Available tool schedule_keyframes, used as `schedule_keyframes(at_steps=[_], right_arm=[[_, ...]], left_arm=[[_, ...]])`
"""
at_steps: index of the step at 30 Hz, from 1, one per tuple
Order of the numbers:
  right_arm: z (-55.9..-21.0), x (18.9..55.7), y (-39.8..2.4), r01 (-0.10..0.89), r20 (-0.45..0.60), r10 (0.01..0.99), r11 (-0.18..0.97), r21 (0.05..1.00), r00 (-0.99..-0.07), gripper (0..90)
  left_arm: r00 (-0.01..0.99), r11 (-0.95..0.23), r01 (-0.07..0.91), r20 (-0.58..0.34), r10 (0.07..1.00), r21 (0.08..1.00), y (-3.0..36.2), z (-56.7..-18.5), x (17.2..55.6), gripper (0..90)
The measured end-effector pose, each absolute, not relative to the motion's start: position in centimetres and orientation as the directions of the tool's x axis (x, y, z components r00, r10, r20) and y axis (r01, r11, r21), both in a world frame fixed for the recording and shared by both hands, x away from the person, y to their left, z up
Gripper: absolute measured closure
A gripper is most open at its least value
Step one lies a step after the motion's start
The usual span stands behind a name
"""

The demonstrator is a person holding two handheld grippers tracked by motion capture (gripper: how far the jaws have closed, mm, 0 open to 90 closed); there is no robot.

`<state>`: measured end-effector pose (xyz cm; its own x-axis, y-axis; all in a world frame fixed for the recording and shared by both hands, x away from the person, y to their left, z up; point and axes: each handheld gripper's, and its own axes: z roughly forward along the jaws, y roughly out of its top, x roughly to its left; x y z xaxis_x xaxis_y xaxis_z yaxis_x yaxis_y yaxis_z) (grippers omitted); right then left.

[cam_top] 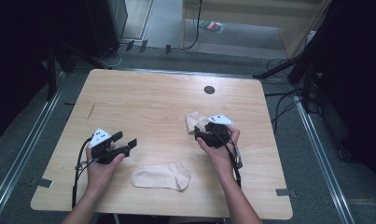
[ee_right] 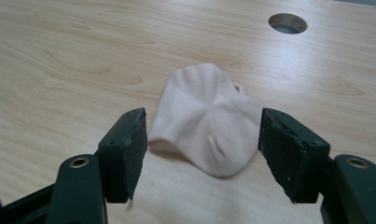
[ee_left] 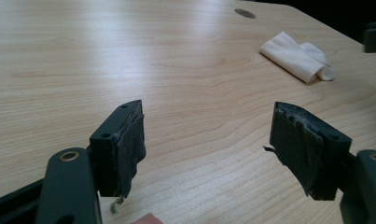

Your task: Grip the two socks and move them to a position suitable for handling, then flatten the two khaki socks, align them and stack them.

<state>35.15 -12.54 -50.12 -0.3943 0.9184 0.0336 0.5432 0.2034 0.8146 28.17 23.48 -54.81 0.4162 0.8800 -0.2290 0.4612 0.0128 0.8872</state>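
Nearest the person's edge of the wooden table [cam_top: 143,93], a flat sock [cam_top: 160,177] is seen lying stretched out, and it serves as the landmark here. To the left of the flat sock and slightly beyond it, the left gripper [cam_top: 127,145] is held in the left hand [cam_top: 101,165]; its jaws are spread wide, nothing is gripped, and bare tabletop is seen between the worn pads [ee_left: 129,140]. To the right of the flat sock and a little farther off, the right gripper [ee_right: 202,140] is held in the right hand [cam_top: 218,149], likewise with jaws parted wide and clamped on nothing. Just past its jaw tips, the folded sock [ee_right: 206,119] is found resting on the table, its near edge lying level with the gap between the pads, free of both as far as can be told. Farthest from the flat sock, a round cable hole [cam_top: 209,89] is set in the tabletop.
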Motion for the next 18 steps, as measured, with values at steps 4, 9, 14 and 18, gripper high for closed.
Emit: schedule_keyframes(at_steps=[4,9,14,18], right_arm=[[-50.6,37.5,-11.5,0.570,0.037,0.919,0.211,0.794,-0.392,30.4],[-51.6,39.3,-10.4,0.611,0.049,0.928,0.204,0.765,-0.370,26.9],[-53.0,40.1,-9.0,0.650,0.011,0.928,0.253,0.716,-0.373,21.9],[-54.0,39.8,-8.4,0.648,-0.048,0.942,0.265,0.714,-0.333,55.8]], left_arm=[[0.422,0.005,0.456,-0.221,0.879,0.890,23.2,-55.0,27.8,27.3],[0.425,0.007,0.465,-0.230,0.875,0.885,23.3,-55.0,27.8,28.4],[0.410,0.042,0.487,-0.270,0.871,0.873,23.6,-55.1,28.1,29.0],[0.410,0.043,0.488,-0.273,0.870,0.872,23.7,-55.1,28.1,29.4]])
